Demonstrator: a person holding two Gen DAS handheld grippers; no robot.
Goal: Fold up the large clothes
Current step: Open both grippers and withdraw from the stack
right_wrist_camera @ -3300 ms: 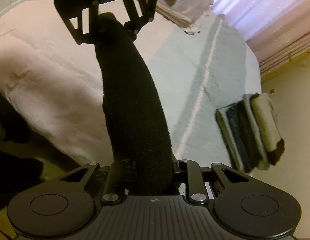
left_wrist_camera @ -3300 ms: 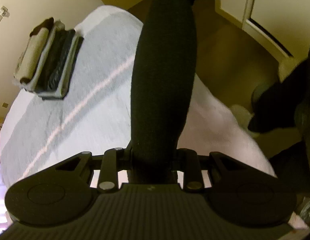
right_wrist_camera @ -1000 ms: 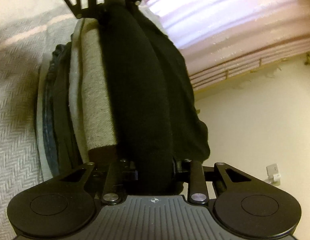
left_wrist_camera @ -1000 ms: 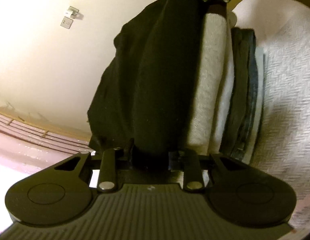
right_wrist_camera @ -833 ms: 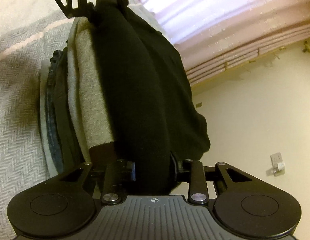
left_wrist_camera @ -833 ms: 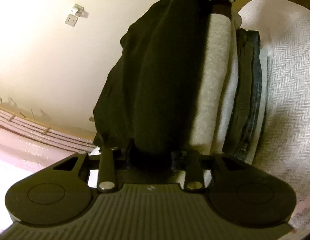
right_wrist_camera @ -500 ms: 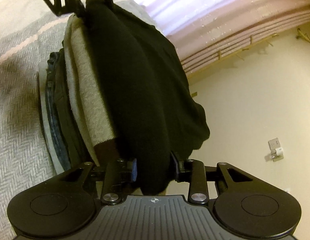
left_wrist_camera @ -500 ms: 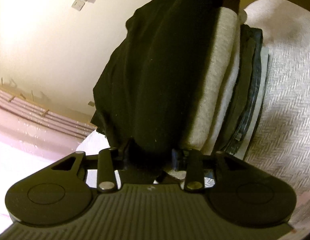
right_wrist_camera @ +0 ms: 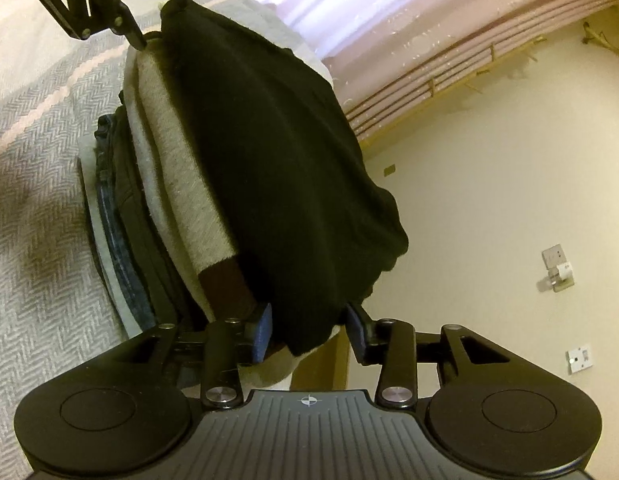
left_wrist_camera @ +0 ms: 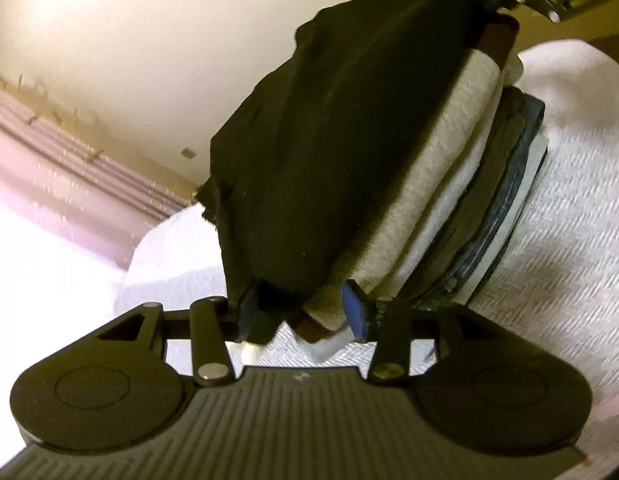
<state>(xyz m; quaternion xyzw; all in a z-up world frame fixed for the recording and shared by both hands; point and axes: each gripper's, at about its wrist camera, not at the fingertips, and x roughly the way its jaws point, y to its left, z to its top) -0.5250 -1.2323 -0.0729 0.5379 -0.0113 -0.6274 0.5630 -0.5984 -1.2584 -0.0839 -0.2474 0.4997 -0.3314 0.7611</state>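
Black garment (left_wrist_camera: 333, 152) atop stack; wall sockets (right_wrist_camera: 557, 268) right-view only.

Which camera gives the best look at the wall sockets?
The right wrist view: two wall sockets show sharply on the cream wall beside the black garment. The left wrist view catches only a cropped bit of one at its top edge.

No readable text, labels or numbers in either view; only a small crosshair mark (right_wrist_camera: 308, 400) sat on the right tongs' housing, at 6 o'clock.
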